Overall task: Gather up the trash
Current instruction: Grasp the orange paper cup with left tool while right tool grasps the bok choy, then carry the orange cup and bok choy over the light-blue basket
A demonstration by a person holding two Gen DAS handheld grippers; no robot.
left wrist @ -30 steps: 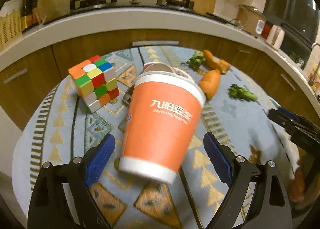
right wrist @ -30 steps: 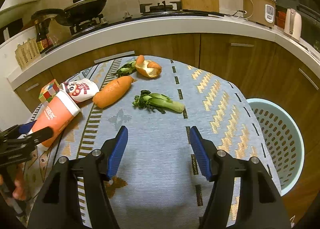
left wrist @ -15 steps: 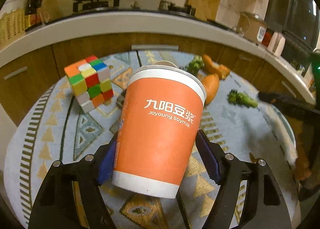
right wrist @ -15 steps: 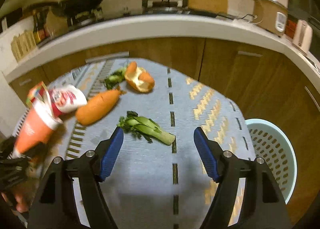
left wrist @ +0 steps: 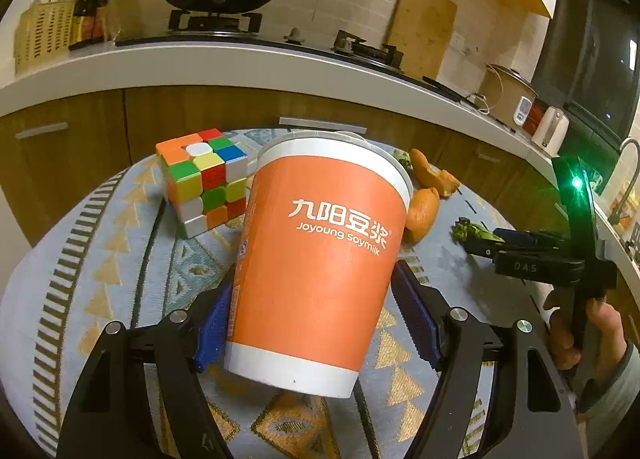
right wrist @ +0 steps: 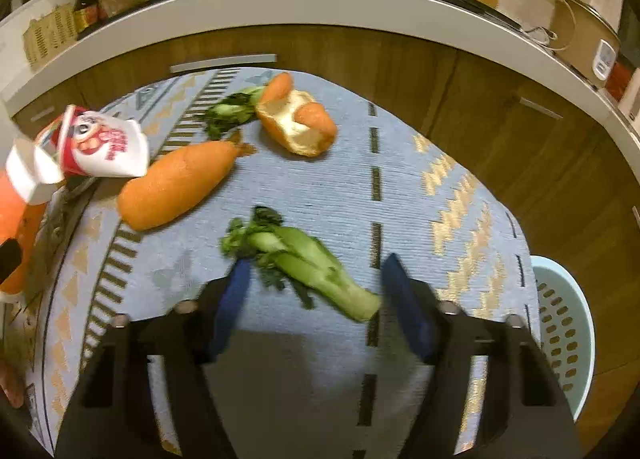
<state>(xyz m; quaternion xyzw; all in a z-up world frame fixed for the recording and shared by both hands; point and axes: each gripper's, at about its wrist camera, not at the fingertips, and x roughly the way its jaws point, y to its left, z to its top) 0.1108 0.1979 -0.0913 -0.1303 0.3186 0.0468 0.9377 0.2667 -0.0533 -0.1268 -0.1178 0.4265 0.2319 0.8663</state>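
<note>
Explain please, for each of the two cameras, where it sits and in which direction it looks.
Left wrist view: sits on the left gripper, looks forward and down at the orange paper soymilk cup clamped between its blue pads; the other hand shows at right.
Right wrist view: sits on the right gripper, looks steeply down at the green bok choy piece lying between its closing jaws, not yet pressed.
Both views share the whole orange carrot, the orange cup and the patterned blue tablecloth.
</note>
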